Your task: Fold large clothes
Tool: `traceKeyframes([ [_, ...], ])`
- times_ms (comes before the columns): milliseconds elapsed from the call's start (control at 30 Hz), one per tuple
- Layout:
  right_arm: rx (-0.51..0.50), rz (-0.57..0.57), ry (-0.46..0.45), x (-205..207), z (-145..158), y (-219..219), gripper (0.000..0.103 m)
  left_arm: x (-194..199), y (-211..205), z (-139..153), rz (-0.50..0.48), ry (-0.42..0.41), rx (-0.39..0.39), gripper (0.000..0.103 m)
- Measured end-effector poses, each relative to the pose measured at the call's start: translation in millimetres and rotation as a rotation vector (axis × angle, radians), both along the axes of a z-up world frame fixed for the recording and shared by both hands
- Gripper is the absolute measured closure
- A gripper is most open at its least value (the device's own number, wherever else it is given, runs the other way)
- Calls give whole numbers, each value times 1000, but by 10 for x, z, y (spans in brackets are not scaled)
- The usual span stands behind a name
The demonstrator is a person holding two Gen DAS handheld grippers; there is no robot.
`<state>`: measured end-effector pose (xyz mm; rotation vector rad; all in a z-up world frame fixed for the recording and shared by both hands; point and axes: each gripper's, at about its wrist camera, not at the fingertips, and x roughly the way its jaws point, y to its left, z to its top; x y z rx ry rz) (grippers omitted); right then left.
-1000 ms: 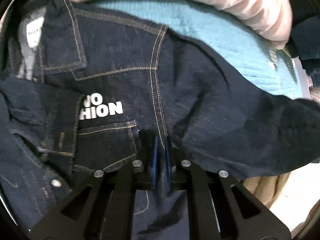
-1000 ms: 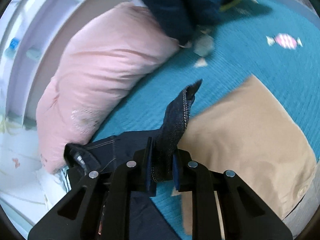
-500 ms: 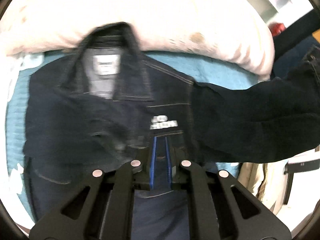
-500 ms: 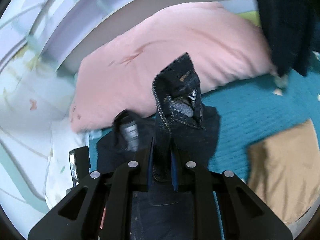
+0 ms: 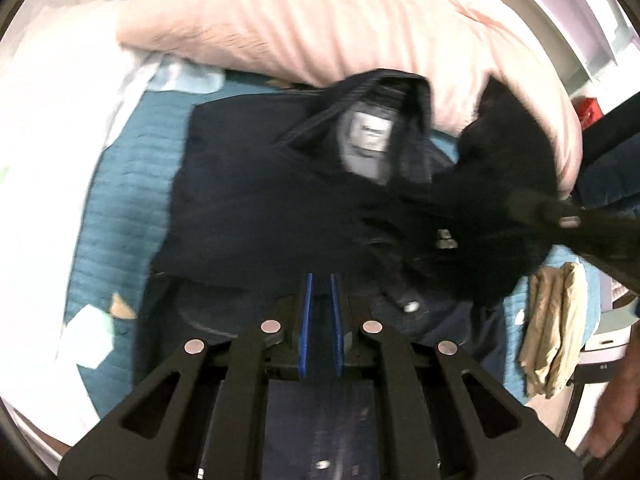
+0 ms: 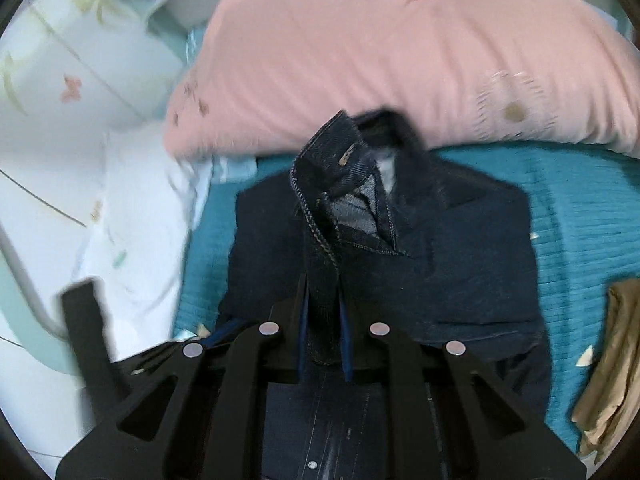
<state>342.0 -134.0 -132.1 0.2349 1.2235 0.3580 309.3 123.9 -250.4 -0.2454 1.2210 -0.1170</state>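
Observation:
A dark denim jacket (image 5: 260, 208) lies on the teal bedspread (image 5: 120, 220), its collar and label (image 5: 368, 136) toward the pink pillow. My left gripper (image 5: 321, 300) is shut on the jacket's near edge, and denim runs back under the jaws. My right gripper (image 6: 323, 320) is shut on a sleeve cuff (image 6: 320, 184) that stands up over the jacket body (image 6: 460, 280). In the left wrist view that sleeve (image 5: 500, 168) hangs blurred at the right, over the jacket.
A pink pillow (image 6: 400, 48) lies along the far side. White floral bedding (image 6: 132, 220) is at the left. A folded tan garment (image 5: 552, 328) sits at the right of the bedspread, with paper scraps (image 5: 88, 340) at the left. A person's hand (image 5: 612, 420) shows low right.
The right gripper swung the sleeve cuff from beside the tan garment to above the jacket's middle. The left gripper lifted and drew back, so the whole jacket shows.

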Motion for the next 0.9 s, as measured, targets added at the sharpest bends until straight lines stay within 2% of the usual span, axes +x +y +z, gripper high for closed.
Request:
traceKeyframes([
  [233, -85, 38, 110, 48, -738, 538, 90, -93, 485, -263, 55, 41, -18, 93],
  [367, -102, 65, 152, 37, -1014, 775, 82, -117, 659, -399, 76, 80, -15, 93],
  [433, -59, 56, 163, 58, -1055, 804, 78, -122, 721, -424, 91, 88, -25, 93],
  [567, 183, 52, 223, 101, -1025, 800, 77, -141, 790, -430, 109, 99, -22, 93],
  [600, 199, 51, 226, 112, -1005, 813, 77, -151, 799, -420, 111, 101, -18, 93],
  [767, 159, 54, 168, 99, -789, 711, 77, -192, 769, -323, 110, 84, -14, 93],
  [900, 156, 8, 139, 62, -678, 402, 77, -151, 597, -250, 85, 74, -12, 93],
])
